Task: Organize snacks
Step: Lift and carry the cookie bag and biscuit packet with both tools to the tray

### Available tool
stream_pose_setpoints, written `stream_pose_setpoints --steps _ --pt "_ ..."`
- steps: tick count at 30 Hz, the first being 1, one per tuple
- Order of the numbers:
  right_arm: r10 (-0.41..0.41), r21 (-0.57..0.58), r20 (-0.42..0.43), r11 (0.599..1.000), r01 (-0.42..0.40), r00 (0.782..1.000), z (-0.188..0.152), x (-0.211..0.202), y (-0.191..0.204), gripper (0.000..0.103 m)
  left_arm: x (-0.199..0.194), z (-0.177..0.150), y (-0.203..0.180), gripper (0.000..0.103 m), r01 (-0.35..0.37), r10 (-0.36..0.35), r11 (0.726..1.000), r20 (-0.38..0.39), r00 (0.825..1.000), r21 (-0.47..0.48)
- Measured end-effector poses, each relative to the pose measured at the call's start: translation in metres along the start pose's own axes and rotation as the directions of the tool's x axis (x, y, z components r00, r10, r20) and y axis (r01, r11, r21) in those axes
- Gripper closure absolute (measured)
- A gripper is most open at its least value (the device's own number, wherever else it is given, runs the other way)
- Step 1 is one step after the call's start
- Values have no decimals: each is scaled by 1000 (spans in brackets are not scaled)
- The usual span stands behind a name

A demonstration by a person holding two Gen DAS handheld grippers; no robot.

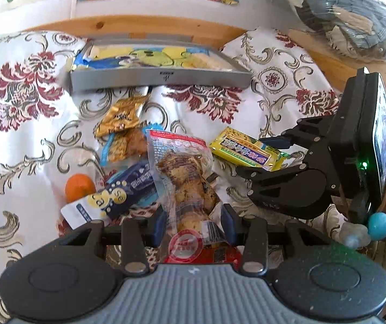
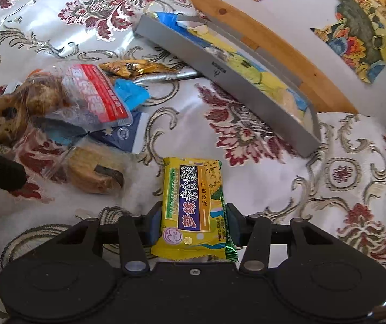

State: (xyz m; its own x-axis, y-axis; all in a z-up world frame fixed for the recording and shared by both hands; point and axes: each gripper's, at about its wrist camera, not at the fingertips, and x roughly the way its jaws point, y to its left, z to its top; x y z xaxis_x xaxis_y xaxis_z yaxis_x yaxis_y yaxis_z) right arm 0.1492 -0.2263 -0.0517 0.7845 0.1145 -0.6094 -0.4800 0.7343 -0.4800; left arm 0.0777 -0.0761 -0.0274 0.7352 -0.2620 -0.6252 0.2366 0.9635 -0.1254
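- The left gripper [image 1: 191, 222] is clamped on the near end of a clear vacuum-sealed pouch of brown meat with a red printed header [image 1: 184, 172], its blue pads pressing both edges so the long pouch points straight ahead toward the tray.
- The right gripper [image 2: 193, 222] pinches a yellow foil biscuit packet with dark lettering [image 2: 193, 202] across its width, near the bottom end, which leaves most of the packet sticking forward, free to be laid down.
- The shallow grey rectangular tray [image 1: 160, 77] sits at the far side of the floral-patterned white cloth [image 1: 25, 140], already holding flat yellow and blue packets; it is probably the place where the snacks are gathered.
- Loose between grippers and tray lie a gold foil wrapper [image 1: 121, 117], a dark blue and white packet [image 1: 124, 191], a clear-wrapped brown cake [image 2: 95, 172] and a small orange fruit [image 1: 79, 187], all still to be sorted.
- Both held snacks are well short of the tray.
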Motion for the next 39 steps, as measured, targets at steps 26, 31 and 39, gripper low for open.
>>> stream_pose_setpoints --steps 26,31,39 --pt "-290 202 367 952 229 884 36 2 -37 54 27 113 32 56 -152 174 979 175 969 -134" --pt "-331 280 444 934 222 833 51 11 -55 54 45 147 35 56 -181 211 971 206 956 -154" --pt "-336 295 495 932 209 801 74 44 -84 53 84 194 47 56 -234 280 951 240 930 -203"
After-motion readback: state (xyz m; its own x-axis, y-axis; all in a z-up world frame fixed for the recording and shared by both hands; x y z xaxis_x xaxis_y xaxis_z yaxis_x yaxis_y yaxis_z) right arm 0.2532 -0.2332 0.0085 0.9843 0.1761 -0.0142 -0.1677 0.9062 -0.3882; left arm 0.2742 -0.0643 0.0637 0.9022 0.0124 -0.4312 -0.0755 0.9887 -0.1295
